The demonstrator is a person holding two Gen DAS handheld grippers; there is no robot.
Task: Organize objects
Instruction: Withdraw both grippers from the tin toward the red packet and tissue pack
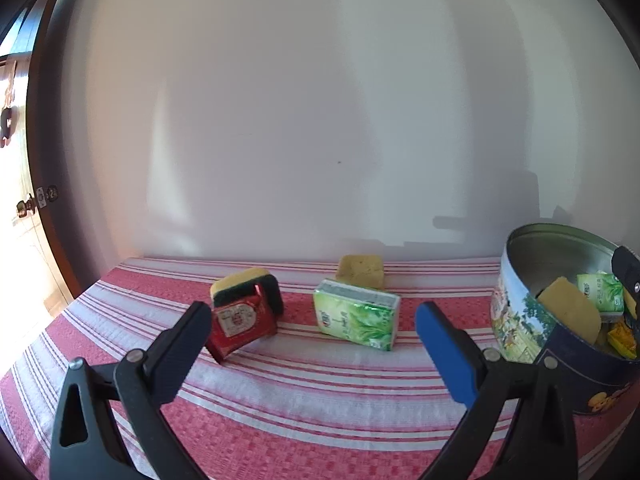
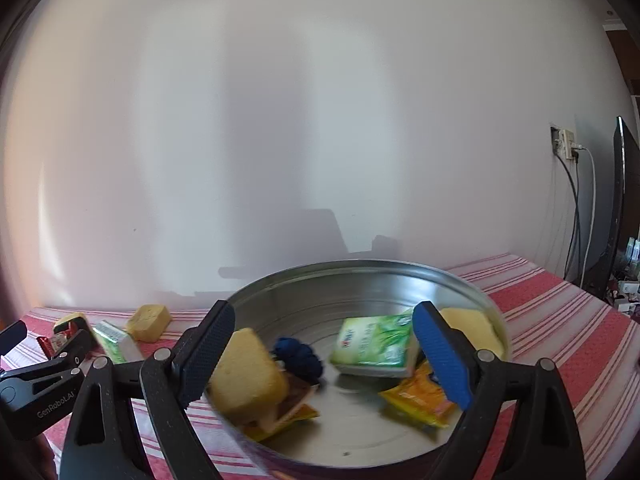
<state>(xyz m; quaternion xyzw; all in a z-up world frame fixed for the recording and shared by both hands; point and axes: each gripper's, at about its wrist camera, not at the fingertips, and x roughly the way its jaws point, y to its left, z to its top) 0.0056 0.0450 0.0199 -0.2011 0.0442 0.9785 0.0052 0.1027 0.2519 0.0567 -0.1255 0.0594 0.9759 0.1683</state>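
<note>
My left gripper (image 1: 312, 340) is open and empty, low over the red striped cloth (image 1: 304, 396). Ahead of it lie a green tissue pack (image 1: 356, 316), a red packet (image 1: 240, 326) leaning on a yellow-green scrub sponge (image 1: 248, 284), and a yellow sponge (image 1: 360, 270) further back. The round tin (image 1: 524, 320) stands at the right. My right gripper (image 2: 320, 350) is open and empty above the tin (image 2: 360, 280), which holds a yellow sponge (image 2: 248, 376), a green tissue pack (image 2: 376, 344), a blue item (image 2: 300, 354), orange packets (image 2: 416, 400) and another yellow sponge (image 2: 472, 326).
A white wall rises right behind the table. A door with a knob (image 1: 28, 204) is at the far left. A wall socket with cables (image 2: 566, 146) and a dark screen (image 2: 624, 200) are at the right. The left gripper shows in the right wrist view (image 2: 44, 364).
</note>
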